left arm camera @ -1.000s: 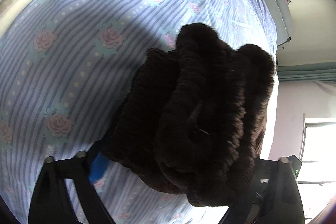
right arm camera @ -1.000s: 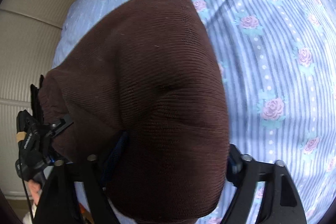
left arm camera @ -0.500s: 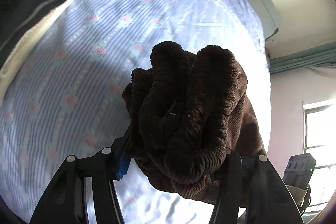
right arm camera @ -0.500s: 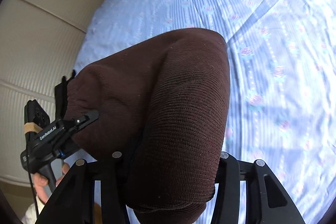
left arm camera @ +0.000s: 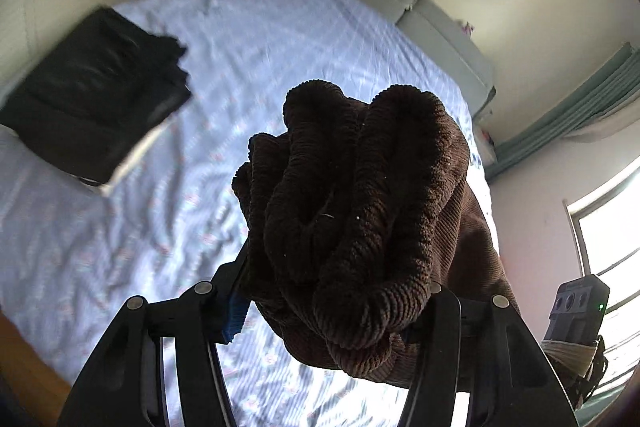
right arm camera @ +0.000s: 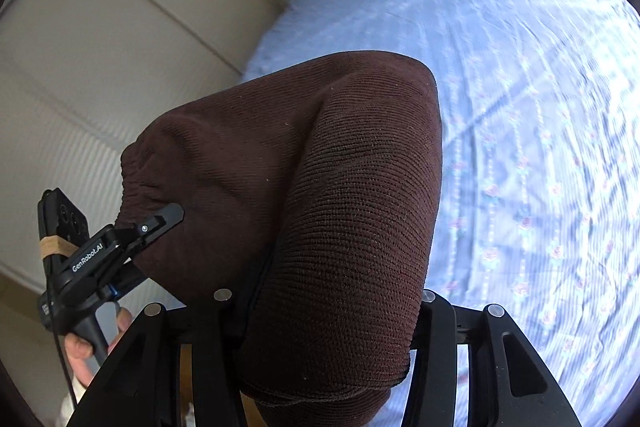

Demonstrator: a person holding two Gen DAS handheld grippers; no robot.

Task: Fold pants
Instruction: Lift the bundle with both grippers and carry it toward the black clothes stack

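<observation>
Dark brown corduroy pants (left arm camera: 352, 211) fill the middle of both views, held up in the air above the bed. My left gripper (left arm camera: 332, 303) is shut on a thick bunched part, with folds bulging out past the jaws. My right gripper (right arm camera: 328, 311) is shut on another folded part of the pants (right arm camera: 320, 195). The left gripper also shows in the right wrist view (right arm camera: 116, 251), clamped on the gathered waistband end at lower left. The fingertips of both grippers are hidden by cloth.
The bed has a light blue striped sheet with pink roses (left arm camera: 260, 39) (right arm camera: 520, 107). A stack of folded black clothes (left arm camera: 96, 95) lies at its far left. A grey headboard (left arm camera: 400, 7), cream walls, a window (left arm camera: 608, 247) and a padded cream panel (right arm camera: 100, 47) surround the bed.
Both grippers have lifted the pants well up off the bed and tilted upward. The sheet is now far below, and the room walls and the black stack have come into view.
</observation>
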